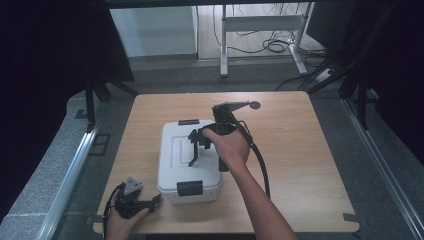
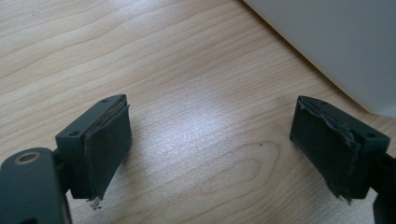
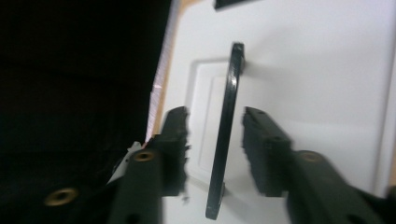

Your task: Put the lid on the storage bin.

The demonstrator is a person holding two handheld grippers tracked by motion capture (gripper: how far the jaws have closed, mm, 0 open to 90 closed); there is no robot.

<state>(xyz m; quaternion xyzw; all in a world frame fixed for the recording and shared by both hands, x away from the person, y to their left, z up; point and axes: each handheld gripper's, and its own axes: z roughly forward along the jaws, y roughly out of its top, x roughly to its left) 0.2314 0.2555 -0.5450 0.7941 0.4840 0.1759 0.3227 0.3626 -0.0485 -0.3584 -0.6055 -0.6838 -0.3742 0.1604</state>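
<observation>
We positioned the right gripper [image 1: 196, 146] over the white plastic lidded box [image 1: 172, 172], which sat left of centre on the light wooden table [image 1: 300, 150]. Its jaws stood apart, straddling the raised black carry handle [image 3: 226, 126] without touching it. We judged that centring the handle before closing would prevent slipping. The left gripper [image 2: 210, 144] rested on the table beside the box, jaws apart and empty.

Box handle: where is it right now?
In the right gripper view the black handle stands raised between the open right tongs, apart from both pads. In the high view it sits mid-lid on the white box, table centre.
</observation>
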